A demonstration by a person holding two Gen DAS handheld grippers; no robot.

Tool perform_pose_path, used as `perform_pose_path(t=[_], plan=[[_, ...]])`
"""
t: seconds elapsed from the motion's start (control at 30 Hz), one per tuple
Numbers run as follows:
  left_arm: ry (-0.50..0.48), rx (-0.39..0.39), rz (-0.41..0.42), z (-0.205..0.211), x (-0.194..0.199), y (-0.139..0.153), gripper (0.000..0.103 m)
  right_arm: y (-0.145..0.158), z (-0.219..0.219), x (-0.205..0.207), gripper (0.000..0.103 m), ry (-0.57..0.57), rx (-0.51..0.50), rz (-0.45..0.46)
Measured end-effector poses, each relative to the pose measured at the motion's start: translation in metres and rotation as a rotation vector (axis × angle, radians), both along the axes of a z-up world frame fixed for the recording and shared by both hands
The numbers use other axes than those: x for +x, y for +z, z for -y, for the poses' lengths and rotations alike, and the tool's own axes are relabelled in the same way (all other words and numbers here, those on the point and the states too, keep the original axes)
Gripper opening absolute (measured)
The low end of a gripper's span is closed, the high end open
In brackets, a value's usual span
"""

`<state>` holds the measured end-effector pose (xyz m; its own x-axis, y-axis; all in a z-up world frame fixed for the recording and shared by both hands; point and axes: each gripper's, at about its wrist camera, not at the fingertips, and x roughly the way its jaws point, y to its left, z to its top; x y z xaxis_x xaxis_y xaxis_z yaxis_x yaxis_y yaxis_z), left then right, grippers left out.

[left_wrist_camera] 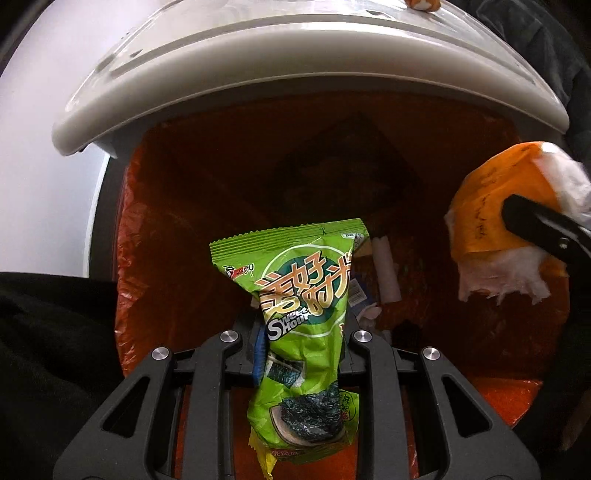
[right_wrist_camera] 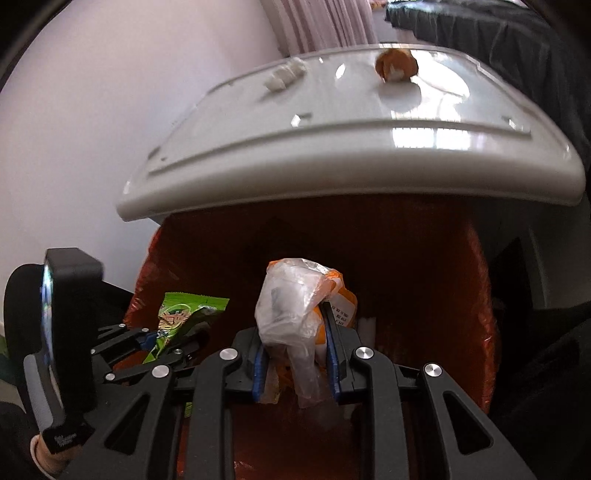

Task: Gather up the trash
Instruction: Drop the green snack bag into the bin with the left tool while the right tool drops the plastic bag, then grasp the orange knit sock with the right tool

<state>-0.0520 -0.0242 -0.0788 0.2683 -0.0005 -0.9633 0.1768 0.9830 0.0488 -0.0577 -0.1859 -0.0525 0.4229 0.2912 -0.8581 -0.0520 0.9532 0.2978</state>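
Left wrist view: the green snack bag [left_wrist_camera: 303,321] is pinched in the left claw [left_wrist_camera: 301,354] above the orange-lined bin [left_wrist_camera: 129,258]; the wad of wrappers [right_wrist_camera: 303,314] is clamped by the right claw [right_wrist_camera: 295,358]; both should be let go only once well inside the rim.

Pale wall [right_wrist_camera: 92,110], pink curtain [right_wrist_camera: 325,26] (pleated), dark cloth [right_wrist_camera: 498,37].

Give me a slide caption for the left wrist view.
Left tongs hold a green snack wrapper over the orange-lined bin.

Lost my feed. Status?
Left claw shut on green snack bag. Right claw shut on plastic wad. Both over open bin; nothing blocking.
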Motion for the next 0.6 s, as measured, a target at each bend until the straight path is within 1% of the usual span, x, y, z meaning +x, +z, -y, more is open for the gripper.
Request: perform_pose_path(t=[0.1, 0.23, 0.3, 0.33, 0.37, 0.4, 0.43, 0.47, 0.5, 0.6], plan=[[-0.012, 0.005, -0.001, 0.003, -0.001, -0.002, 0.023, -0.005, 0.002, 0.001, 0.026, -0.013, 0.006, -0.021], [-0.003, 0.008, -0.006, 0.005, -0.001, -0.003, 0.023, -0.006, 0.004, 0.001, 0.027, -0.019, 0.009, -0.022], [-0.003, -0.002, -0.007, 0.005, 0.0, -0.002, 0.025, -0.006, 0.004, 0.002, 0.033, -0.024, 0.004, -0.023], [-0.006, -0.009, -0.007, 0.005, 0.001, -0.001, 0.029, -0.005, 0.005, 0.002, 0.038, -0.031, -0.003, -0.023], [-0.011, -0.011, -0.009, 0.005, 0.001, 0.0, 0.05, -0.005, 0.006, 0.002, 0.055, -0.04, -0.006, -0.026], [-0.01, 0.002, -0.008, 0.002, 0.001, 0.001, 0.084, -0.004, 0.008, 0.002, 0.063, -0.057, -0.014, -0.022], [-0.008, 0.026, 0.007, 0.002, 0.0, 0.004, 0.093, -0.002, 0.011, 0.001, 0.063, -0.071, -0.017, -0.014], [-0.008, 0.028, 0.021, 0.002, -0.001, 0.005, 0.093, -0.001, 0.014, 0.001, 0.063, -0.08, -0.011, -0.012], [-0.01, 0.012, 0.028, 0.001, -0.001, 0.008, 0.093, 0.0, 0.017, 0.0, 0.063, -0.092, -0.004, -0.011], [-0.004, 0.013, 0.026, -0.001, -0.001, 0.009, 0.093, 0.001, 0.024, 0.0, 0.063, -0.12, 0.008, -0.007]])
